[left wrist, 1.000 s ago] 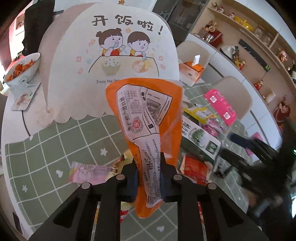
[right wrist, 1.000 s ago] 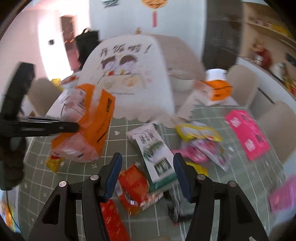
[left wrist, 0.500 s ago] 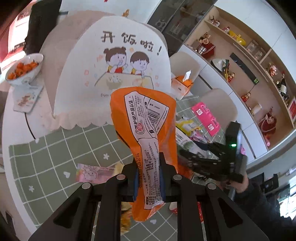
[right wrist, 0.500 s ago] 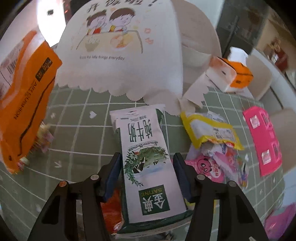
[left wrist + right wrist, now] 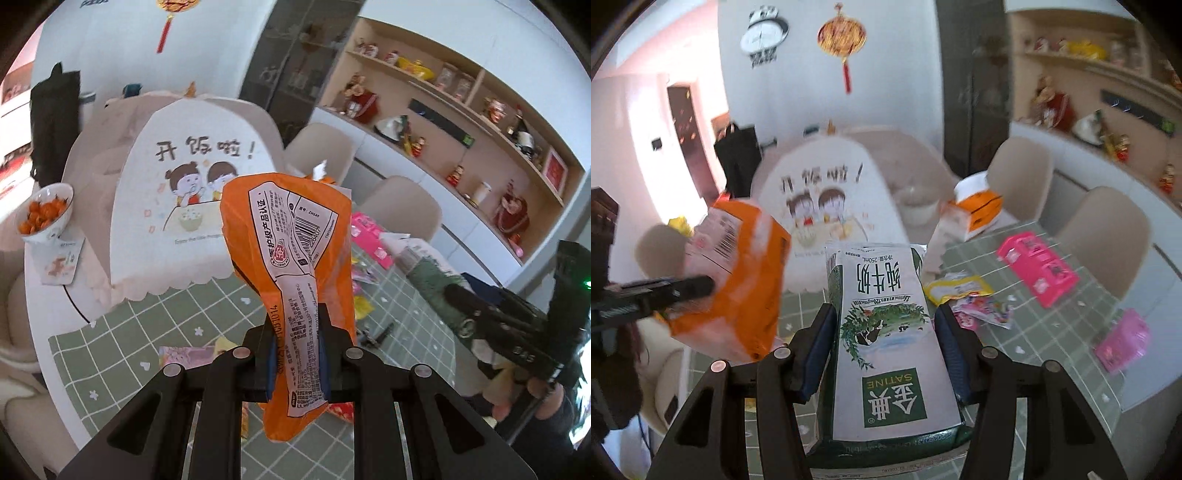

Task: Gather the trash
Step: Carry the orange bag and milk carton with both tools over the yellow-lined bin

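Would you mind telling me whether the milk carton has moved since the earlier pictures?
Yes. The milk carton has been lifted off the green mat; held between the right gripper fingers, it now overlaps the white food cover.

We see both fisheye views look forward along their tongs, raised above the green-check surface (image 5: pixel 122 343), facing the printed food cover (image 5: pixel 192 206) and shelf wall. Each is very near its own held item. We find cover, surface, and the opposite tongs shared.
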Demonstrator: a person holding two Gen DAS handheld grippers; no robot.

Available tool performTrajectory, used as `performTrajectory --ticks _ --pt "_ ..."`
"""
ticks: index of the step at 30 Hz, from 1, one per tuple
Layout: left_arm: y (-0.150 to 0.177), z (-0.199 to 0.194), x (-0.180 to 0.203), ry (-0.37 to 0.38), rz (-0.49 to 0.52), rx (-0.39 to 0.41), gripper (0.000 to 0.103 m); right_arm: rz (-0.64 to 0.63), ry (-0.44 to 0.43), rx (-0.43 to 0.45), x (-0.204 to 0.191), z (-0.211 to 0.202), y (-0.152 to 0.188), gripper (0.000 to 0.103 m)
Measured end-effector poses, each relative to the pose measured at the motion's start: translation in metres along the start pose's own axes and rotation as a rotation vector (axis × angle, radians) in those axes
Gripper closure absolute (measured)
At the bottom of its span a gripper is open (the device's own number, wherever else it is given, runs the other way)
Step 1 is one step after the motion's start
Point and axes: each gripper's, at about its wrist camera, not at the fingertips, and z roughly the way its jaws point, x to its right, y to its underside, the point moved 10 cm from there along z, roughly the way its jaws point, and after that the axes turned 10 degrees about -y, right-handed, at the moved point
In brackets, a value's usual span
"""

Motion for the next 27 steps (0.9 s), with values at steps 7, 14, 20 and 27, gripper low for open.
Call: performTrajectory --ticks 7,14,20,27 --pt "0.012 -0.039 0.014 0.063 0.044 0.028 0.085 0.068 0.062 0.077 -0.015 -0.057 0.013 0.051" --pt "0.030 -0.061 0.036 0.137 0.106 0.026 0.085 0.112 0.130 0.121 -0.026 -0.098 0.031 0.051" --pt "0.043 -0.070 0.075 0.233 0.149 0.002 0.085 0.157 0.231 0.161 -0.027 -0.149 0.055 0.051" --pt "0.075 -0.081 0.161 0.376 0.246 -0.052 0.085 0.217 0.347 0.224 -0.007 -0.230 0.086 0.051"
